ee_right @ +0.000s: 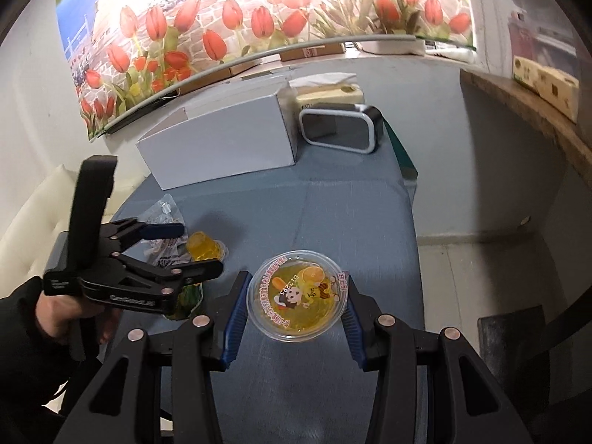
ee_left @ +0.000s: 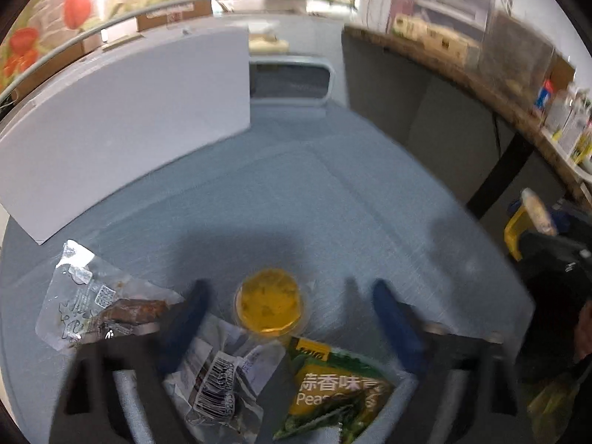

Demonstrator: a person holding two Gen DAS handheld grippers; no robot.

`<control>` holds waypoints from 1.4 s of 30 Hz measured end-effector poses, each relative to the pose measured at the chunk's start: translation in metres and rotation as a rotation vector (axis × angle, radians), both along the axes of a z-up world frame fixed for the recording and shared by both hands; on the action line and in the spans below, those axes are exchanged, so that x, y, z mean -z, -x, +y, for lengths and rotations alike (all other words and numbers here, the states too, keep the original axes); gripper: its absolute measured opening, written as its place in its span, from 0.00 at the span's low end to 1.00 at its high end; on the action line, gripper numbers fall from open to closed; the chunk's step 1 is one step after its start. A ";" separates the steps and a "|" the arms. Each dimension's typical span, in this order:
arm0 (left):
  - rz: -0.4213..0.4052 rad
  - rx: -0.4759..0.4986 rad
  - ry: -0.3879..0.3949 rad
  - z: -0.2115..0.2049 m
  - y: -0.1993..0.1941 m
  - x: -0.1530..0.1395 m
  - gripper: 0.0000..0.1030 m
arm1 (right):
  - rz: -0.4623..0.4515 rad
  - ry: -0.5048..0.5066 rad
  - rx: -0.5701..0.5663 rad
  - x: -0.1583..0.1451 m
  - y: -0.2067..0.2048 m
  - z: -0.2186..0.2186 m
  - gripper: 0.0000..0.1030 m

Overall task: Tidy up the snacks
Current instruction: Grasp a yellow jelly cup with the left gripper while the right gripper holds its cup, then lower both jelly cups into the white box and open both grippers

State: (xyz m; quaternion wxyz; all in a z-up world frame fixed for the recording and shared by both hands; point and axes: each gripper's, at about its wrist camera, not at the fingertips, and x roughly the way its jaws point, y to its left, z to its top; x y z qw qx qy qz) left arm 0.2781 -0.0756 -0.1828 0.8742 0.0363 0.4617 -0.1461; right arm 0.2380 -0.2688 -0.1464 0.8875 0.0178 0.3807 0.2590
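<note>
At the far left of my right-wrist view, my left gripper (ee_right: 192, 248) hangs over a cluster of snacks on the blue cloth (ee_right: 333, 203), its fingers spread apart with nothing between them. Its own camera shows what lies under it: a clear packet of dried meat (ee_left: 100, 307) at the lower left, a crinkled wrapper with a barcode (ee_left: 218, 384) beside it, a small yellow jelly cup (ee_left: 269, 304) standing between the two blue pads, and a green bag of peas (ee_left: 333, 392) at the bottom centre. Right of that cluster, in the lower middle of the right-wrist view, my right gripper (ee_right: 296, 296) brackets a larger jelly cup (ee_right: 298, 296) with a cartoon lid; both blue pads (ee_right: 236, 314) sit against its rim, though I cannot tell whether they press on it. A white box (ee_right: 222, 148) stands at the upper left of the cloth, with a small dark-screened device (ee_right: 338, 129) just to its right.
</note>
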 end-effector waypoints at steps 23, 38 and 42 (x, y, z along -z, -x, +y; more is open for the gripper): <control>-0.188 -0.021 0.074 0.043 0.025 -0.070 0.41 | -0.024 -0.019 -0.096 -0.011 -0.015 0.047 0.48; -0.302 -0.137 0.089 0.128 -0.029 -0.129 0.41 | -0.127 -0.038 -0.227 -0.082 -0.103 0.150 0.48; -0.333 -0.154 0.071 0.148 -0.066 -0.144 0.41 | -0.180 -0.028 -0.249 -0.103 -0.140 0.176 0.48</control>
